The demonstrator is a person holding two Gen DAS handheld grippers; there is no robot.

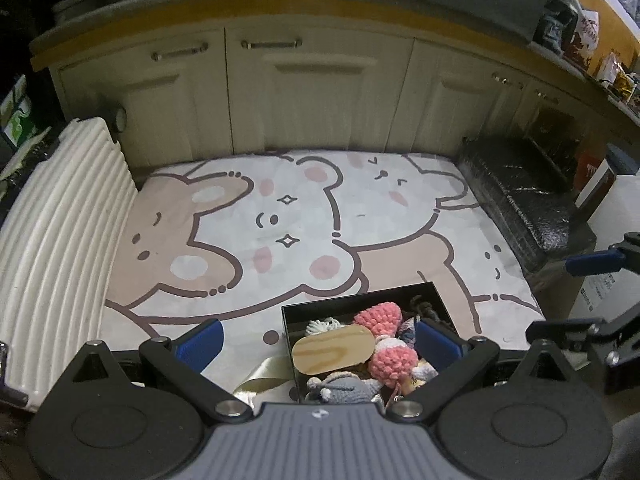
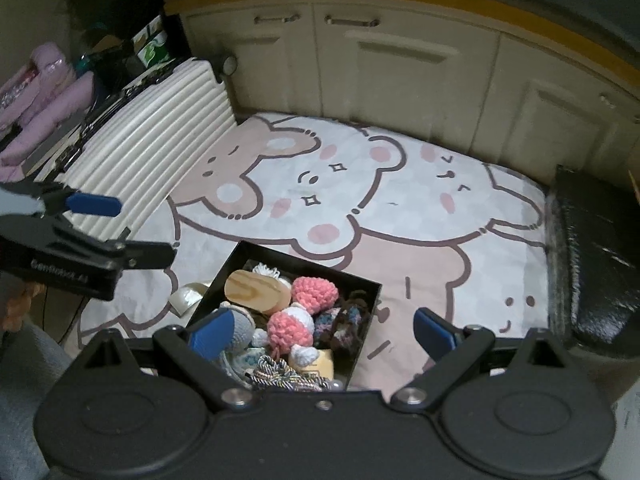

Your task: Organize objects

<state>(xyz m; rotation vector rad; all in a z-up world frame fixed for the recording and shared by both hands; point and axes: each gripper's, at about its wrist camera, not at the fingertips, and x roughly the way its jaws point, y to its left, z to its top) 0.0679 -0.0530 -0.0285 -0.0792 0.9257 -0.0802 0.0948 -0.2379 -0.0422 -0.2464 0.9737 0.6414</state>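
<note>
A black box (image 1: 362,300) of crocheted toys (image 1: 378,314) is seen on the cartoon mat (image 1: 280,220), below the left gripper (image 1: 318,344) and right gripper (image 2: 322,330). Both are held wide apart and empty above it.

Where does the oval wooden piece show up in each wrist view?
Left wrist view: the oval wooden piece lies low and centre, in the near-left part of the black box, between the gripper's fingers.
Right wrist view: it sits left of centre, at the box's far-left side, above the left finger.
Shared landmark: the white ribbed suitcase, at left in both.
</note>
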